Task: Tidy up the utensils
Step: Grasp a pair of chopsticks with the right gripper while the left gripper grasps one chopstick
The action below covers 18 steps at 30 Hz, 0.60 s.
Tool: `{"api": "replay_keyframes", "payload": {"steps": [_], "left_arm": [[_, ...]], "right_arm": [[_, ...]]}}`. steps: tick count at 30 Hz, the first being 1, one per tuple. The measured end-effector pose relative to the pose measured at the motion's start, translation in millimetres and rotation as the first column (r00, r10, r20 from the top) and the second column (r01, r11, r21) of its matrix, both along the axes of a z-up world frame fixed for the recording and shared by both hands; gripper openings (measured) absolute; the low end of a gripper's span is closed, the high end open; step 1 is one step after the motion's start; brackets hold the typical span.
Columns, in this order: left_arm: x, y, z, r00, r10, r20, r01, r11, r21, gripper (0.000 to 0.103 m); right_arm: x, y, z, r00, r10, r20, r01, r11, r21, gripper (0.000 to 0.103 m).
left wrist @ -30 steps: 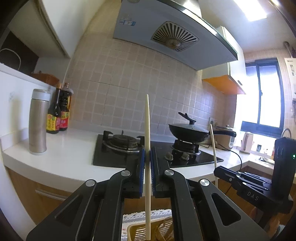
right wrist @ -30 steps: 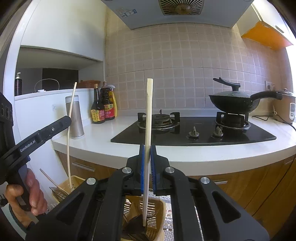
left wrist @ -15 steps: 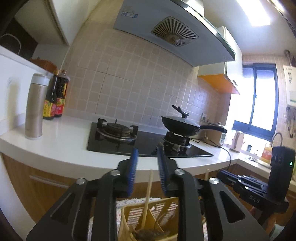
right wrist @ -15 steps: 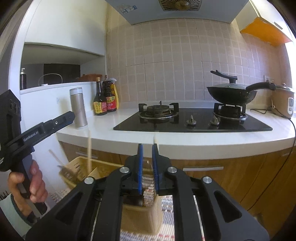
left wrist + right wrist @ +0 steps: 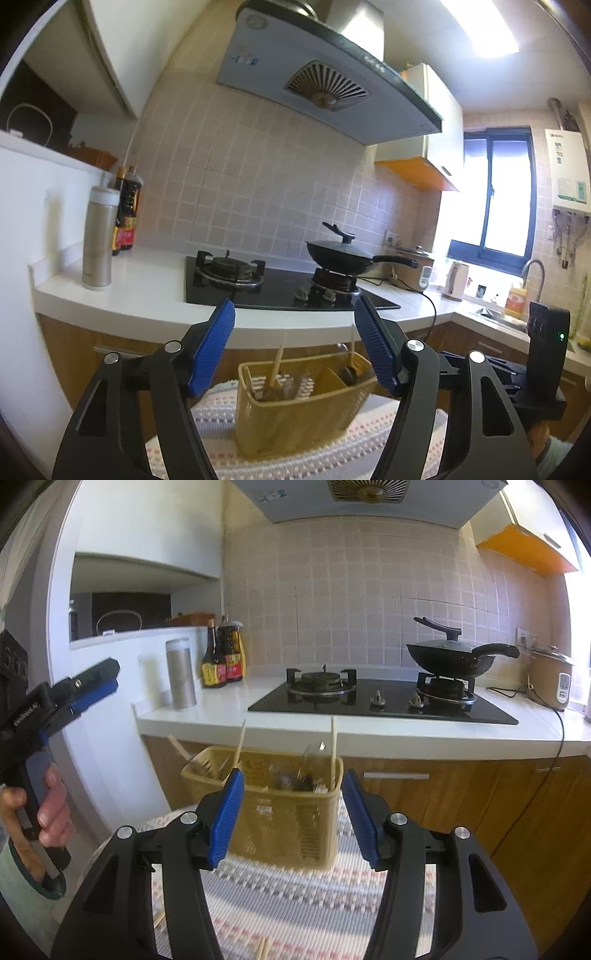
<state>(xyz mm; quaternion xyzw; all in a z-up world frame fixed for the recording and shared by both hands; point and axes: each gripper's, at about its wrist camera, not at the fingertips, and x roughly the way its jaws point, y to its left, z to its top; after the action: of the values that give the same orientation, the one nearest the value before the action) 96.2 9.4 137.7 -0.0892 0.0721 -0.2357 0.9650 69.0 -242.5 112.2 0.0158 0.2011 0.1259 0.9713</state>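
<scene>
Left wrist view: the left gripper (image 5: 295, 345), its jaws just spread wide, is empty above the yellow plastic slotted utensil basket (image 5: 295, 421) on a striped woven mat (image 5: 332, 458), pale wooden chopsticks (image 5: 277, 363) standing inside. Right wrist view: the right gripper (image 5: 291, 814), jaws likewise just parted and empty, faces the same basket (image 5: 291, 823).

- Left gripper (image 5: 295, 343): jaws apart, having just been opening; nothing lies between the blue pads (image 5: 212, 345).
- Yellow utensil basket (image 5: 295, 413): stands on a striped mat (image 5: 332, 454), beyond the jaws.
- Chopsticks: one (image 5: 277, 363) leans in the basket's left compartment, another (image 5: 352, 345) stands at its right end.
- Right gripper (image 5: 517, 373): visible at right edge.
- Background: counter (image 5: 140, 291), hob (image 5: 280, 288), wok (image 5: 343, 254), steel flask (image 5: 98, 236).
</scene>
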Motion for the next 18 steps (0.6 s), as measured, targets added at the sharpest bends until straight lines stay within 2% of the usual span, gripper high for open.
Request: {"api": "replay_keyframes", "payload": {"steps": [2, 4, 7, 10, 12, 16, 18], "left_arm": [[-13, 1, 1, 1.0, -0.006, -0.004, 0.006, 1.0, 0.015, 0.068], [-25, 2, 1, 1.0, -0.009, -0.016, 0.009, 0.999, 0.033, 0.069], [-40, 2, -5, 0.997, -0.005, -0.077, 0.012, 0.997, 0.08, 0.073], [-44, 0, -17, 0.981, -0.048, -0.188, 0.071, 0.99, 0.119, 0.075], [-46, -2, -26, 0.968, -0.055, -0.245, 0.095, 0.984, 0.153, 0.075], [-48, -5, -47, 0.943, -0.008, -0.334, 0.092, 0.967, 0.238, 0.075], [-45, -6, -66, 0.912, 0.002, -0.41, 0.116, 0.958, 0.264, 0.075]], "right_arm": [[-9, 8, 0, 0.998, -0.025, -0.055, 0.022, 0.998, -0.052, 0.052], [-8, 16, -6, 0.987, -0.043, -0.157, 0.025, 0.993, -0.115, 0.052], [-10, 24, -26, 0.942, -0.1, -0.32, 0.044, 0.983, -0.179, 0.052], [-16, 22, -48, 0.889, -0.09, -0.449, 0.035, 0.991, -0.129, 0.052], [-21, 19, -60, 0.865, -0.098, -0.491, 0.049, 0.993, -0.112, 0.052], [-30, 13, -77, 0.826, -0.104, -0.554, 0.073, 0.994, -0.079, 0.052], [-33, 12, -87, 0.805, -0.079, -0.588, 0.067, 0.997, -0.043, 0.052]]}}
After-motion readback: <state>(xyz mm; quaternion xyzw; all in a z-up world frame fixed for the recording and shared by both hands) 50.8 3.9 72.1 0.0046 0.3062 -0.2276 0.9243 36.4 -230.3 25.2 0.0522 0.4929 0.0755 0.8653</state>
